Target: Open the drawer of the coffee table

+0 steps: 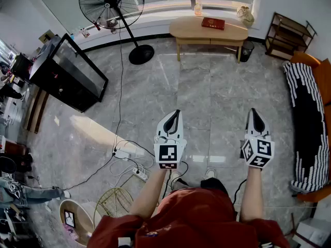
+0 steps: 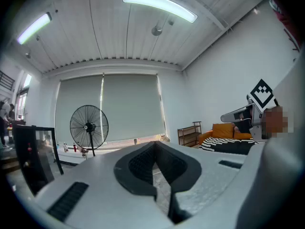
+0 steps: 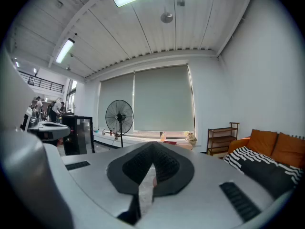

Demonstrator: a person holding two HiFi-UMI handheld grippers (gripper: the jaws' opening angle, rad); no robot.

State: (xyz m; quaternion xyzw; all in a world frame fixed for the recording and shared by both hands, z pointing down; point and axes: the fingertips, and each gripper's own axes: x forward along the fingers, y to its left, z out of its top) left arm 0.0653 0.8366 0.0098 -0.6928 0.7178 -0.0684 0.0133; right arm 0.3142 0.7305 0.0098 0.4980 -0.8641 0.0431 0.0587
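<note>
The pale wooden coffee table (image 1: 209, 31), oval-topped on slim legs, stood far across the grey floor (image 1: 207, 97) beneath the window, a red book (image 1: 213, 23) on its tabletop. The left gripper (image 1: 175, 117) and right gripper (image 1: 254, 113) were held forward, about level, their fingers (image 3: 167, 168) pressed together on nothing.

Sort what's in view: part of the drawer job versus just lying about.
Job:
coffee table, far across the floor
left gripper, shut, empty
right gripper, shut, empty

Lying about:
floor fan
red book
black cabinet
shelf
sofa
power strip
</note>
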